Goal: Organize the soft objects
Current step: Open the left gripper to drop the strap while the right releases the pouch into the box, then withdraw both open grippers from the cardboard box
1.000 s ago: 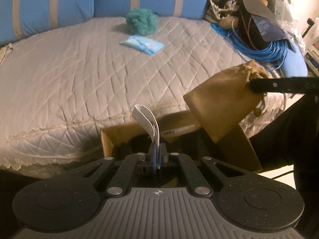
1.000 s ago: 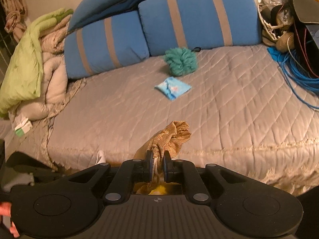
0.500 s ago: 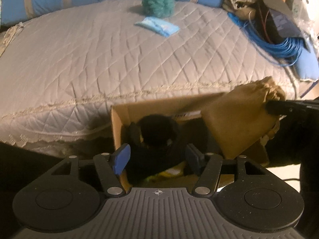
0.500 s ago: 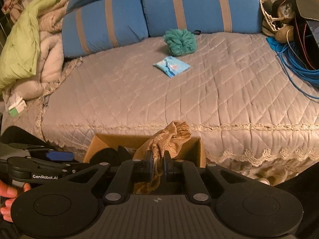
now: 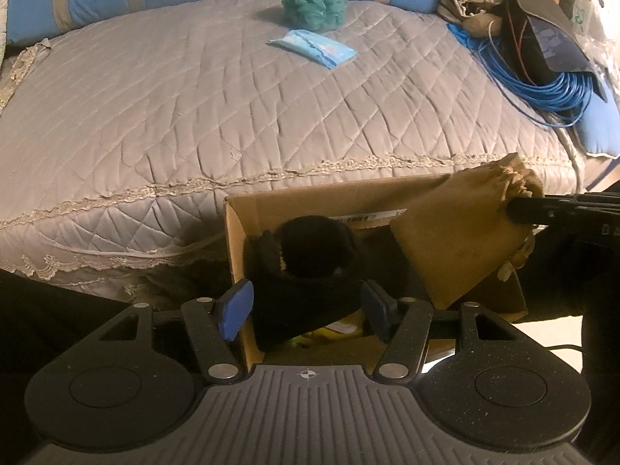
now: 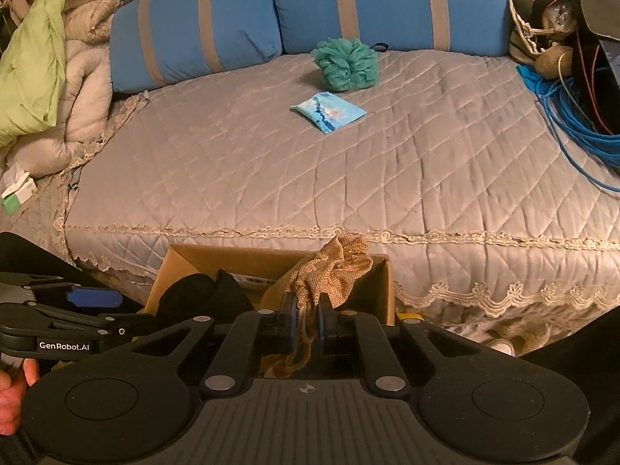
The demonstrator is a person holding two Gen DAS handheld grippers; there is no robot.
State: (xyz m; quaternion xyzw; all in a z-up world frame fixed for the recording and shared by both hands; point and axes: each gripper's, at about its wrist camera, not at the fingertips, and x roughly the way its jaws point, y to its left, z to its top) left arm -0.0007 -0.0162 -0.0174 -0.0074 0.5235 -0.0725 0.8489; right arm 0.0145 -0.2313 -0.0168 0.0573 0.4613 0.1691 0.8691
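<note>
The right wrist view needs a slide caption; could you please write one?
Right gripper holds a tan drawstring pouch over the cardboard box beside the bed.

The tan burlap drawstring pouch [image 5: 461, 232] hides the right inner corner of the brown cardboard box [image 5: 236, 240]; something yellow, maybe packaging, peeks from under the black knit thing [image 5: 306, 271].

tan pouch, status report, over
Left gripper open above the cardboard box. Right gripper shut on tan pouch, hanging over the box. Black soft item already inside, beneath.
</note>
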